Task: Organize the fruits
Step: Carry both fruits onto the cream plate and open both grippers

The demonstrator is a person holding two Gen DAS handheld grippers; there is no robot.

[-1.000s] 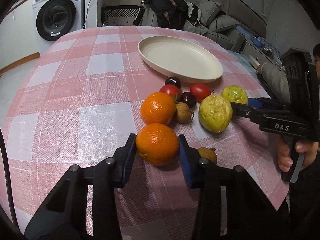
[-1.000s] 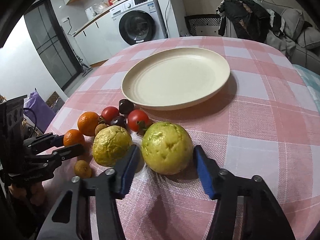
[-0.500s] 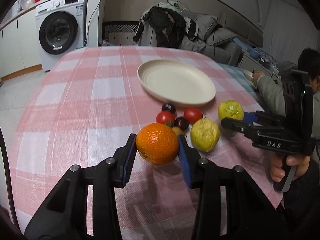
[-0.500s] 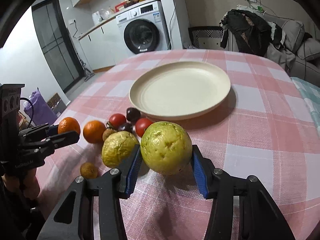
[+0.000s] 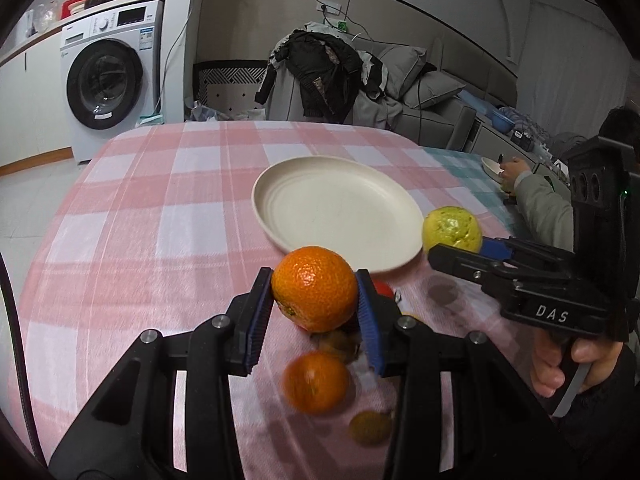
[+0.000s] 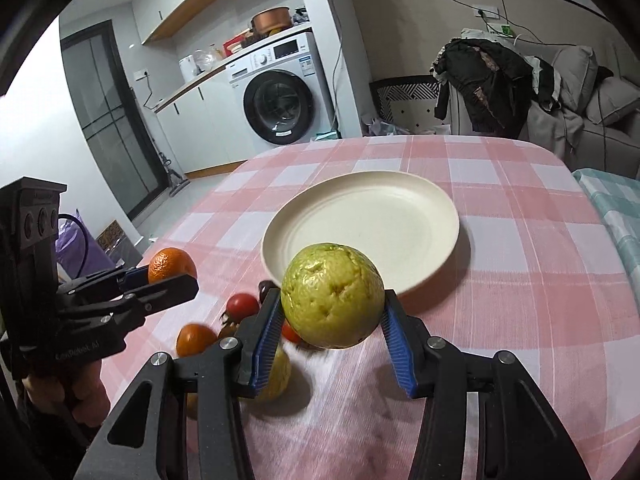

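My left gripper (image 5: pixel 316 300) is shut on an orange (image 5: pixel 315 288) and holds it in the air above the table, just short of the cream plate (image 5: pixel 340 208). My right gripper (image 6: pixel 330 320) is shut on a yellow-green guava (image 6: pixel 332 296), also lifted, near the plate (image 6: pixel 360 228). In the left wrist view the right gripper (image 5: pixel 444 252) shows with the guava (image 5: pixel 452 230) at the plate's right rim. In the right wrist view the left gripper (image 6: pixel 172 278) shows with the orange (image 6: pixel 172 264). A second orange (image 5: pixel 316 382), a second guava (image 6: pixel 276 372) and tomatoes (image 6: pixel 242 304) lie on the cloth below.
The pink checked tablecloth (image 5: pixel 160 240) covers the table. Small brown fruits (image 5: pixel 370 426) lie near its front edge. A washing machine (image 5: pixel 108 80) and a sofa with clothes (image 5: pixel 332 76) stand behind. A person's sleeve (image 5: pixel 540 204) rests at the far right.
Both grippers have risen from the table with their fruit, the left with the orange and the right with the guava. The loose fruit now lies lower in both views.
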